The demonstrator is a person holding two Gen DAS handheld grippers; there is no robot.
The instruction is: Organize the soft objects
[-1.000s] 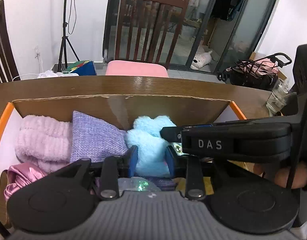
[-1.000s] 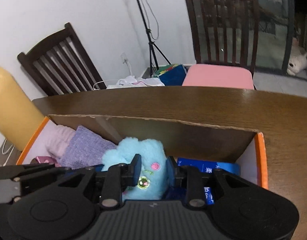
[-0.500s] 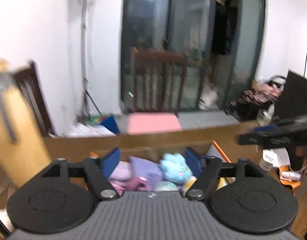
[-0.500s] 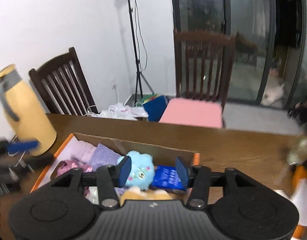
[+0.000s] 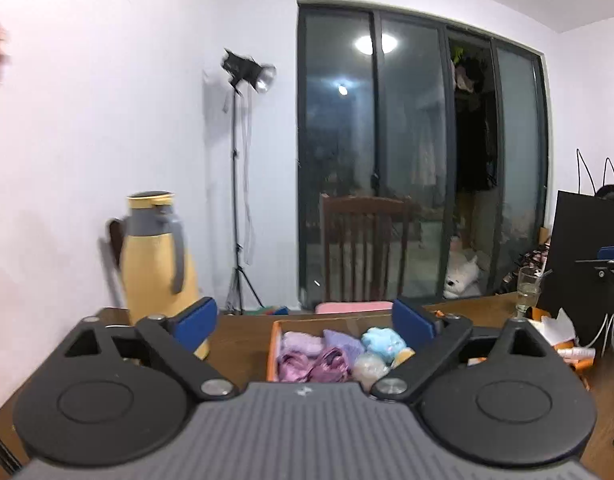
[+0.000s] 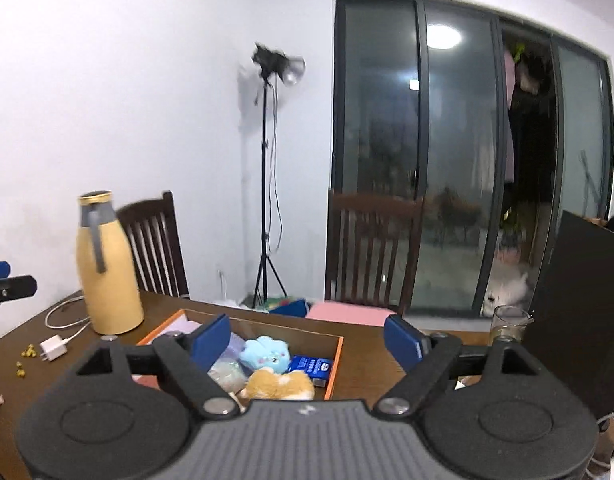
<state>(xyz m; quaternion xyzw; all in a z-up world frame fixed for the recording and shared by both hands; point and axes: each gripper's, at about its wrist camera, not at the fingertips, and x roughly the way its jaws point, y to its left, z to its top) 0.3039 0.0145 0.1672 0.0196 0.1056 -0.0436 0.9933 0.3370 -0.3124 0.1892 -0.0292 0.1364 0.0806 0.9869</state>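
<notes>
An orange-rimmed cardboard box [image 5: 271, 344] [image 6: 336, 364] sits on the brown table and holds several soft things: a light-blue plush [image 5: 381, 340] [image 6: 267, 354], lilac knit pieces [image 5: 303, 343], shiny pink-purple fabric [image 5: 311, 364], a tan plush [image 6: 279, 386] and a blue packet [image 6: 311, 366]. My left gripper [image 5: 305, 320] hangs well back from the box and above it, jaws opening wide with nothing between them. My right gripper [image 6: 307, 340] is likewise pulled back, jaws opening and empty. Each gripper's tip shows at the edge of the other's view.
A yellow thermos jug [image 5: 159, 264] [image 6: 105, 268] stands left of the box. A white charger and cable [image 6: 55, 346] lie by it, with small yellow bits. A glass [image 5: 528, 286] [image 6: 507, 322], a black board [image 6: 583, 304] and clutter are on the right. Chairs and a light stand [image 6: 267, 184] stand behind.
Both grippers let go of the light-blue plush, opened wide, and drew back and up from the box. The plush stays in the box and the views now take in the room.
</notes>
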